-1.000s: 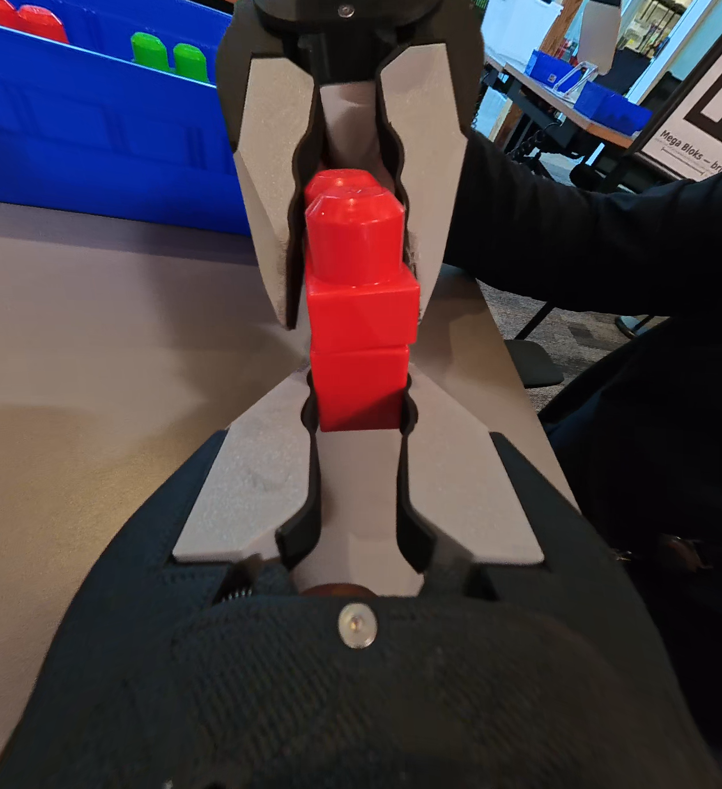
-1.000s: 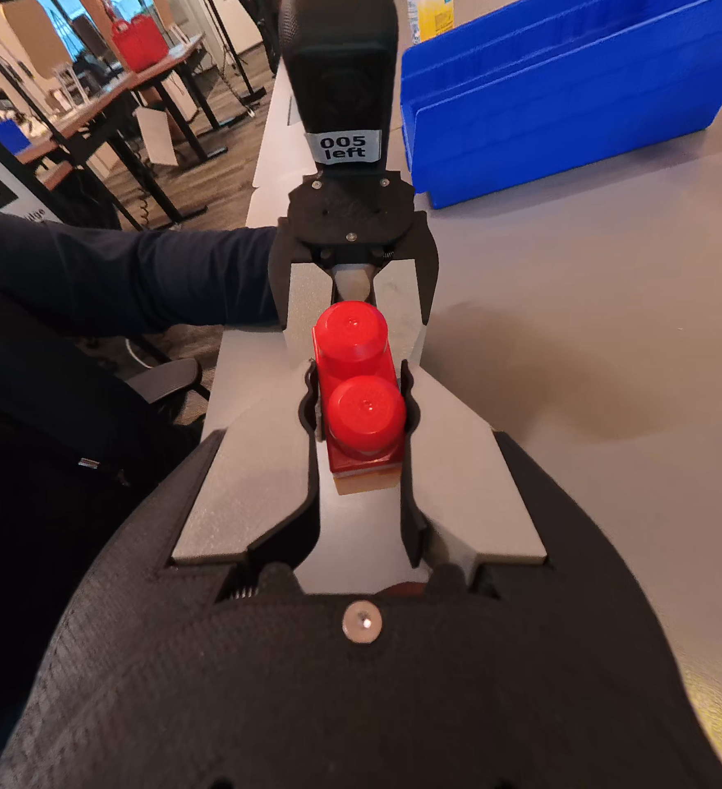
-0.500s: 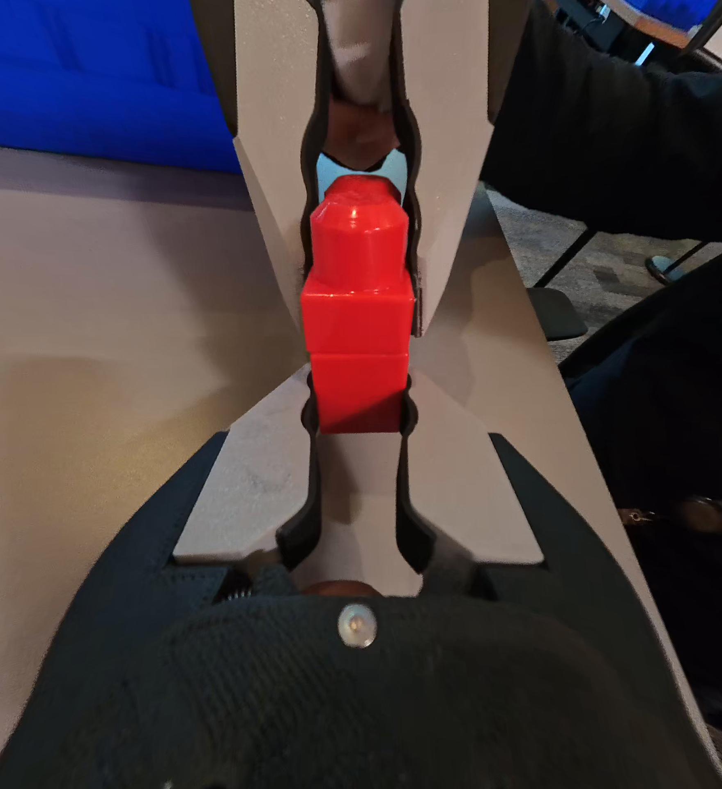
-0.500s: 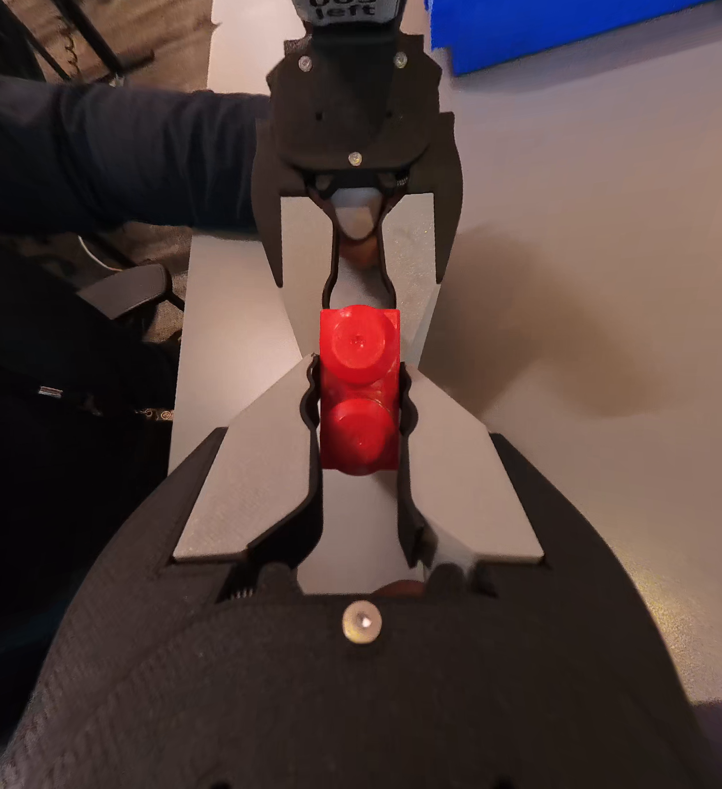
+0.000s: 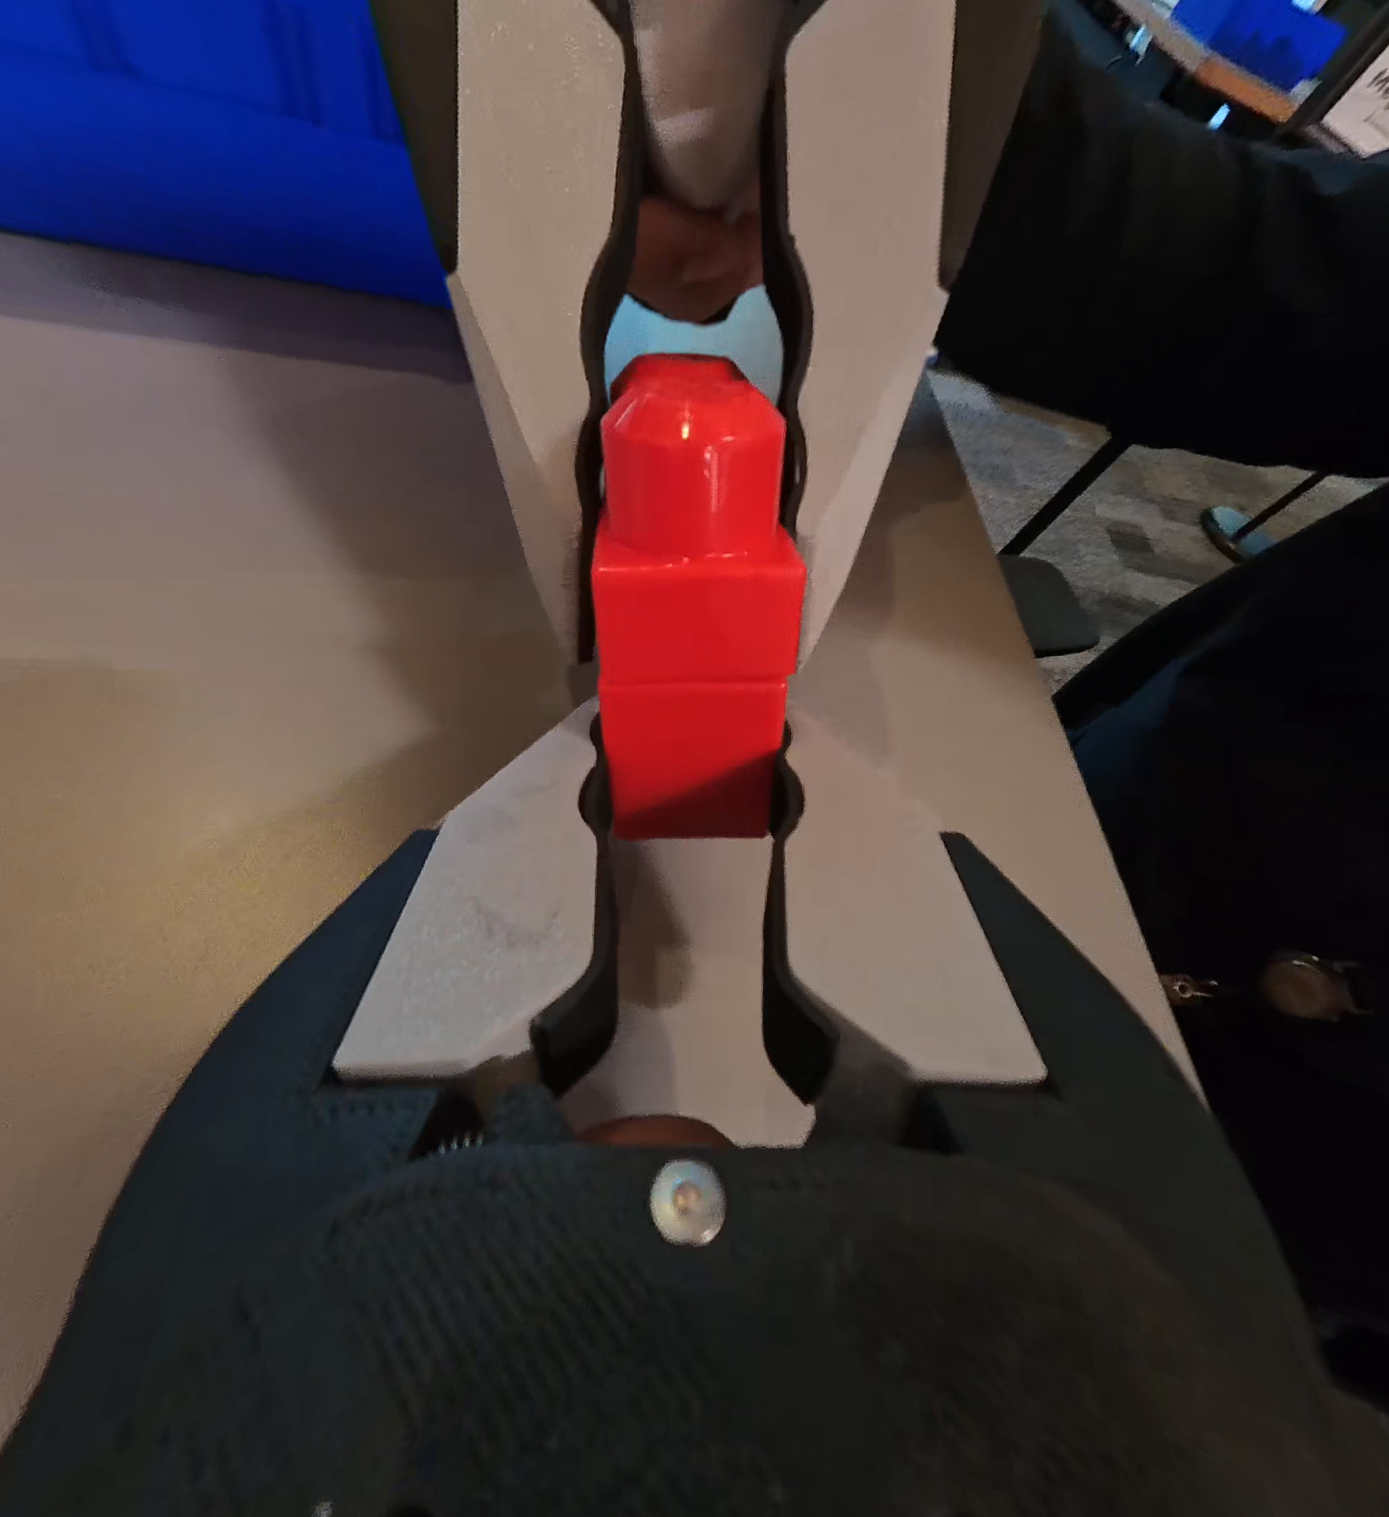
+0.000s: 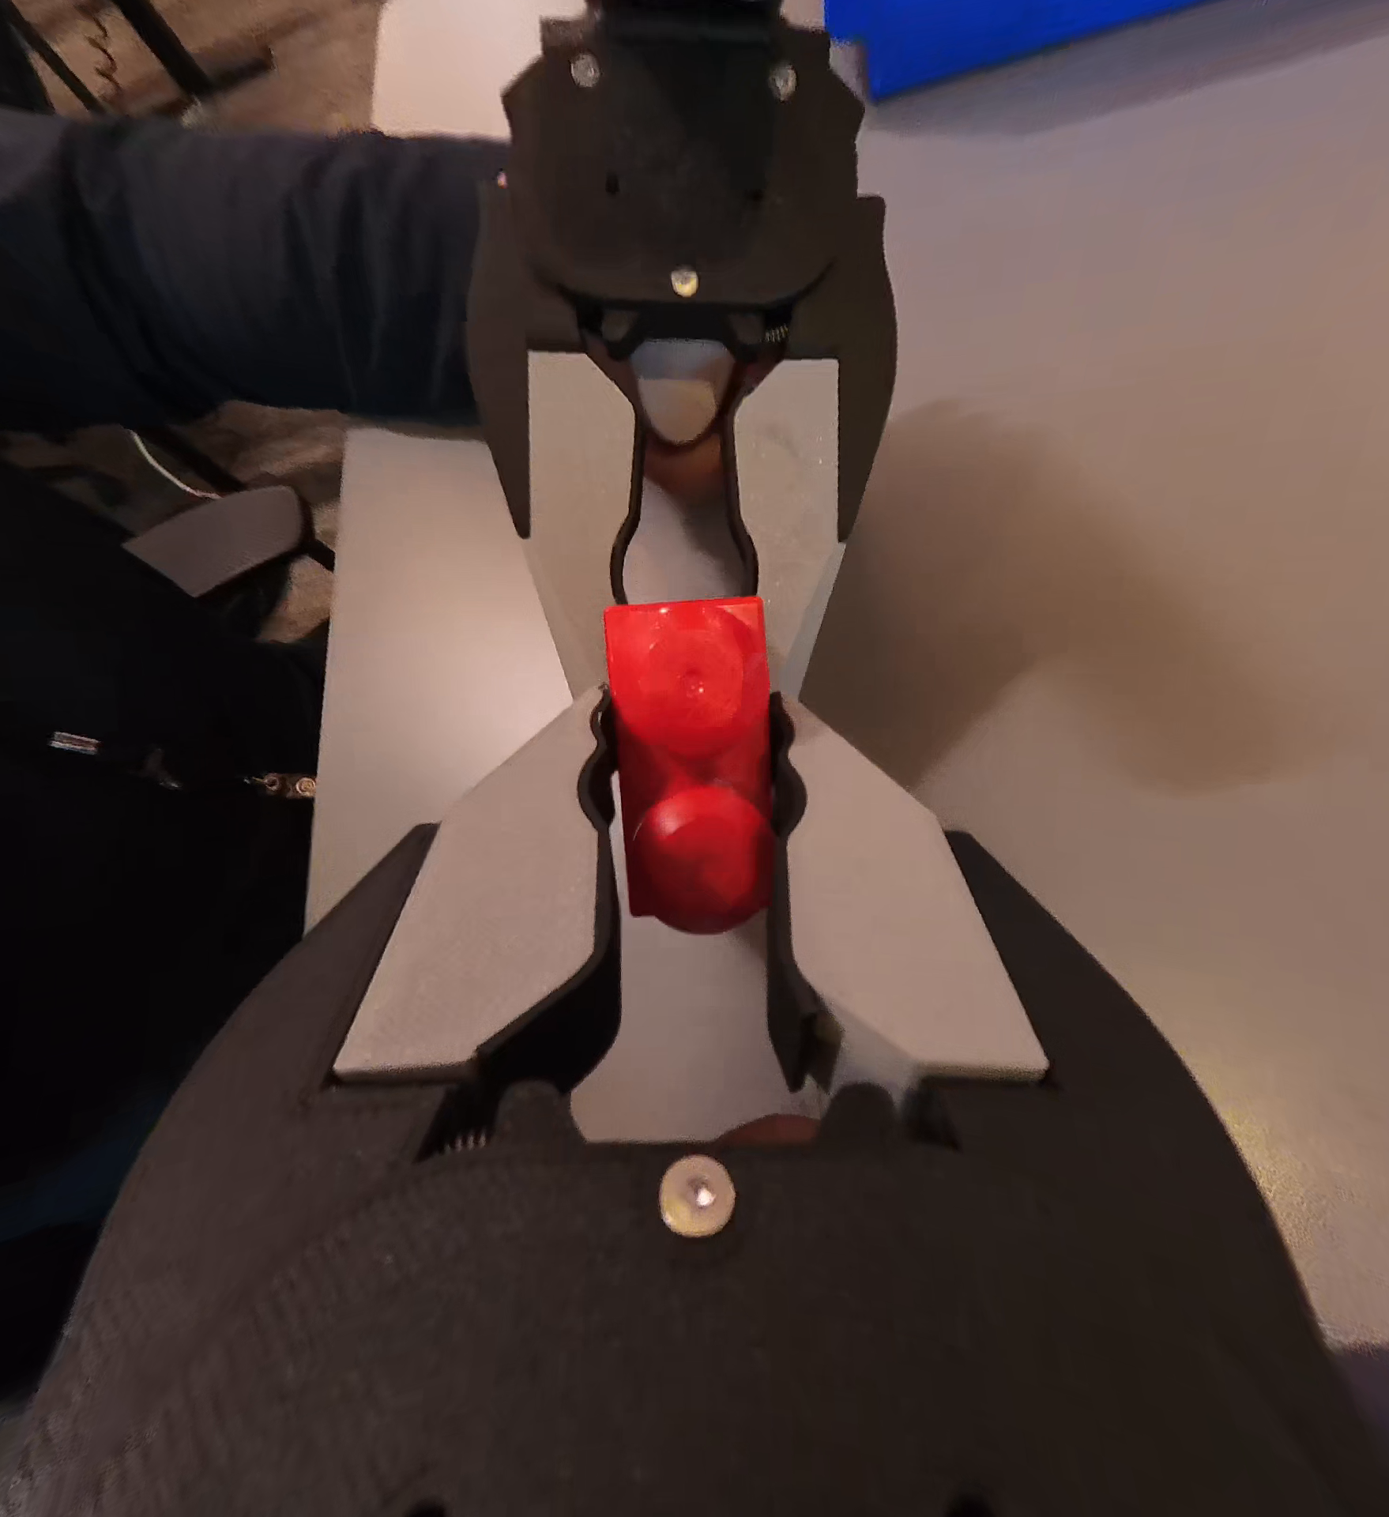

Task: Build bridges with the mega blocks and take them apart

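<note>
Two red blocks are stacked, one pressed on the other, and held above the grey table [image 5: 182, 657]. My left gripper [image 5: 691, 772] is shut on the lower red block [image 5: 687, 739]. My right gripper [image 5: 695, 648] comes in from the far side, facing the left one, and is shut on the upper red block [image 5: 695, 624], whose studs point up. In the right wrist view my right gripper [image 6: 687, 739] holds the upper block [image 6: 687, 698], seen from above with two studs. It hides the lower block. The left gripper [image 6: 687, 591] shows beyond it.
A blue bin [image 5: 141, 139] stands at the back of the table; its corner shows in the right wrist view [image 6: 1003, 49]. The table edge [image 5: 1044, 657] runs close beside the grippers. Past it are a person's dark sleeve [image 6: 223, 271] and a chair base [image 5: 1052, 607]. Less than 4 cm separates the two grippers' tips.
Both grippers have tilted downward and drawn closer together, so the blue bin has mostly slid out of view. Both stay shut on the red blocks, which remain stacked.
</note>
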Tool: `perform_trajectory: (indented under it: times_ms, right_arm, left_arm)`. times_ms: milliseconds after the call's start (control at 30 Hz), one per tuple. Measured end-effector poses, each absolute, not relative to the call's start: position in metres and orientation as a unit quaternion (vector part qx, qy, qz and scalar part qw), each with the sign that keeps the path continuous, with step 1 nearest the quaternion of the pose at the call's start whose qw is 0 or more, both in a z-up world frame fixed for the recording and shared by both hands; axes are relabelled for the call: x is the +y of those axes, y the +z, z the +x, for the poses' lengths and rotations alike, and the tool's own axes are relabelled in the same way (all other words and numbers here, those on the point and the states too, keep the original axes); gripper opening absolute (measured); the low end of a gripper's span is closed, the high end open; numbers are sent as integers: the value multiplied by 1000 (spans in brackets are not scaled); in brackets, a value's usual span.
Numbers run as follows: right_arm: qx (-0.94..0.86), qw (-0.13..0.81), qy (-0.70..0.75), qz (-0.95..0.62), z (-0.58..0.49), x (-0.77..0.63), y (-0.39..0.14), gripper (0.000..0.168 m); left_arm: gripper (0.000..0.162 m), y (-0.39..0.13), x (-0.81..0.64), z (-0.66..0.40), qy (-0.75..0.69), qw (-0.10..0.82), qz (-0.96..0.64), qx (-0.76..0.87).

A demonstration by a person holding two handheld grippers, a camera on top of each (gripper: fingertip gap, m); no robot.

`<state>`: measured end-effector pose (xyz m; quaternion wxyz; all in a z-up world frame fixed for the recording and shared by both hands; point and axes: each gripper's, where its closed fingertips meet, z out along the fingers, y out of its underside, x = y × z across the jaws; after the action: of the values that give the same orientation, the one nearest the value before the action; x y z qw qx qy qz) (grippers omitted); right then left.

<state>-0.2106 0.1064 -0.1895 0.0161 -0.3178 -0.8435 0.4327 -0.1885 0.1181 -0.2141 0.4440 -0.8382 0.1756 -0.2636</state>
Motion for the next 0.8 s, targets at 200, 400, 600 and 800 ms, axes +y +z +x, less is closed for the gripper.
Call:
perform_trajectory:
  times_ms: [200,400,600,800]
  right_arm:
    - [-838,18,429,-338,-213,109,-196,34]
    - [-777,-13,500,-382,-221,112,-176,34]
    - [-685,-58,576,-442,-225,132,-150,33]
    - [-676,-36,583,-451,-220,141,-131,33]
  left_arm:
    - [35,-211,123,-196,-253,458,-838,157]
    - [52,-191,114,-199,-323,474,-807,139]
    - [50,-171,106,-217,-292,519,-791,140]
    - [50,-178,109,-222,-277,513,-802,132]
